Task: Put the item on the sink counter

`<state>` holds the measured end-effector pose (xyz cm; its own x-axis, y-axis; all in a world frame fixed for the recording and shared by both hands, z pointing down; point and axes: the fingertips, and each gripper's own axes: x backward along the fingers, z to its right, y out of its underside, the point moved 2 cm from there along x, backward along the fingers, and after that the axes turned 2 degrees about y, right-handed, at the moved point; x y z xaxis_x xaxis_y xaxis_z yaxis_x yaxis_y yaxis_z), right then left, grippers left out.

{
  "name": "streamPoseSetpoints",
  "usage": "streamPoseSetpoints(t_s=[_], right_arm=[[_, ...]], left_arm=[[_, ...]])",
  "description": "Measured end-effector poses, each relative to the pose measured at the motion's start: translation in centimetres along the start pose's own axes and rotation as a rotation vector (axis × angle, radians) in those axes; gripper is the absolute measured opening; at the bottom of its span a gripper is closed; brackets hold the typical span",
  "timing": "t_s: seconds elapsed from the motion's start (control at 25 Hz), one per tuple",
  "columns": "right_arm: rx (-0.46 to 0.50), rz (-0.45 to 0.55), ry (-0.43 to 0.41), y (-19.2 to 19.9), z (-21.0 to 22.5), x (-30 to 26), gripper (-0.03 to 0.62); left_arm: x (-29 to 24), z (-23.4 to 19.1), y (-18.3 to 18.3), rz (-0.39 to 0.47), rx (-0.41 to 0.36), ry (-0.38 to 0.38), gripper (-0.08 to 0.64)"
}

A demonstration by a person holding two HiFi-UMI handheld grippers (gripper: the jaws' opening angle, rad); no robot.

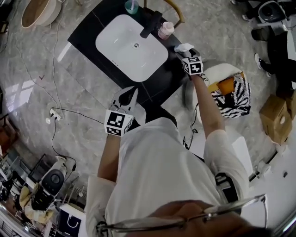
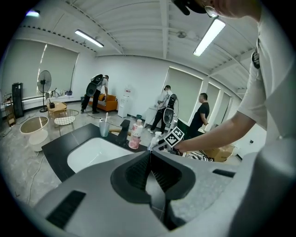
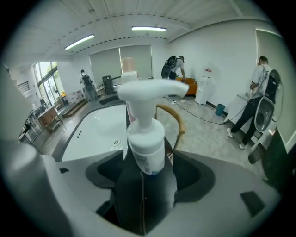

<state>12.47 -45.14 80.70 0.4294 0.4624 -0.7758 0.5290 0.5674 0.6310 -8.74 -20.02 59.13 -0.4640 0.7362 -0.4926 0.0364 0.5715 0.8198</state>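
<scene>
A white pump bottle (image 3: 145,139) stands upright on the black sink counter (image 1: 159,83), at its right end beside the white basin (image 1: 132,46). My right gripper (image 3: 144,159) is open around the bottle, with a jaw on each side and dark counter showing in the gaps. In the head view the same bottle (image 1: 184,47) sits just ahead of my right gripper (image 1: 186,53). My left gripper (image 1: 131,93) hovers at the counter's near edge, and its jaws (image 2: 150,155) are shut with nothing between them.
A black faucet (image 1: 151,24), a pink bottle (image 1: 165,30) and a teal cup (image 1: 131,6) stand behind the basin. A striped bag (image 1: 233,97) and a cardboard box (image 1: 276,118) lie on the floor to the right. Several people stand across the room.
</scene>
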Motion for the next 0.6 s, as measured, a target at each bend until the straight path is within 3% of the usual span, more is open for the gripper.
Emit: streamPoseSetpoints(t_s=[0.6], right_arm=[[-0.127,0.214,0.252,-5.6,-9.3,17.0,0.276]], left_arm=[[6.3,-4.7,-1.7,0.008,-0.164,0.282,0.005]])
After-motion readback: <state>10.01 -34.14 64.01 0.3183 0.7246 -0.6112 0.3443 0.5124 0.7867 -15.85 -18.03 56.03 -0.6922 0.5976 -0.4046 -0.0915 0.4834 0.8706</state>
